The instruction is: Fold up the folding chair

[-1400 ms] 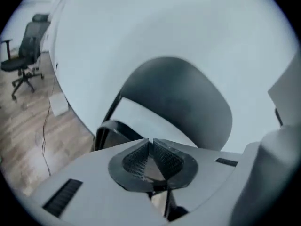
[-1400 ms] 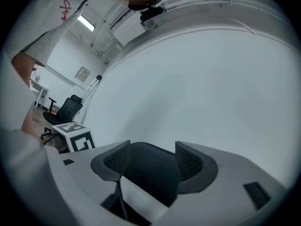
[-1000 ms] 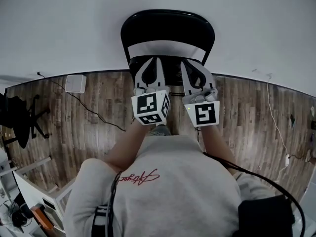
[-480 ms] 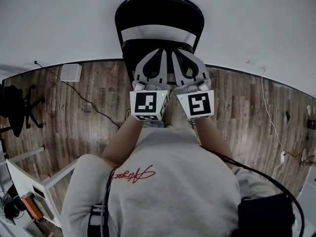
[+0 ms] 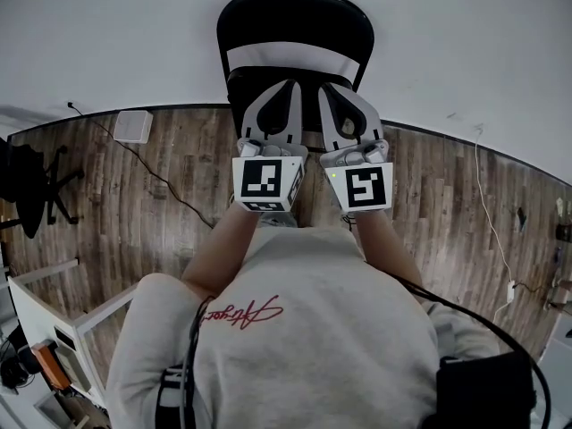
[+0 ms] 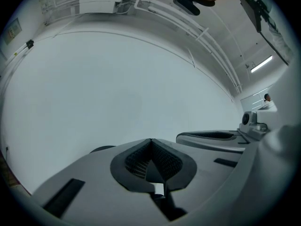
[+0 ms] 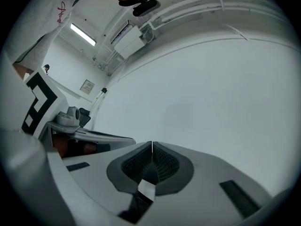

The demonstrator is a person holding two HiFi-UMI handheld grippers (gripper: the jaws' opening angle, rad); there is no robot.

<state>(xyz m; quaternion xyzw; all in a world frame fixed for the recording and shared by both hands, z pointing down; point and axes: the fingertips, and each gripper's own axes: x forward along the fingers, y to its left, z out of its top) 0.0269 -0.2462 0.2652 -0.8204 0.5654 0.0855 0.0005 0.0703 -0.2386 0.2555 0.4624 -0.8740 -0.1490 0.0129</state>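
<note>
The black folding chair (image 5: 295, 21) stands unfolded against the white wall, its rounded backrest toward me. Both grippers partly hide its seat (image 5: 246, 88). My left gripper (image 5: 288, 84) and right gripper (image 5: 325, 88) are held side by side in front of the chair, over the seat and below the backrest. Both are shut with nothing between their pads. In the left gripper view the shut left gripper (image 6: 150, 140) faces bare wall, with the right gripper (image 6: 211, 136) alongside. In the right gripper view the right gripper (image 7: 152, 143) is shut too, with the left gripper (image 7: 84, 133) beside it.
Wood floor runs along the white wall. A small white box (image 5: 134, 125) with a cable sits at the wall on the left. A black office chair (image 5: 36, 190) stands far left, a white shelf unit (image 5: 54, 315) at the lower left. A white cable (image 5: 496, 231) trails on the right.
Both grippers have risen and drawn closer together in front of the chair. They stay shut and empty. The chair has not changed shape.
</note>
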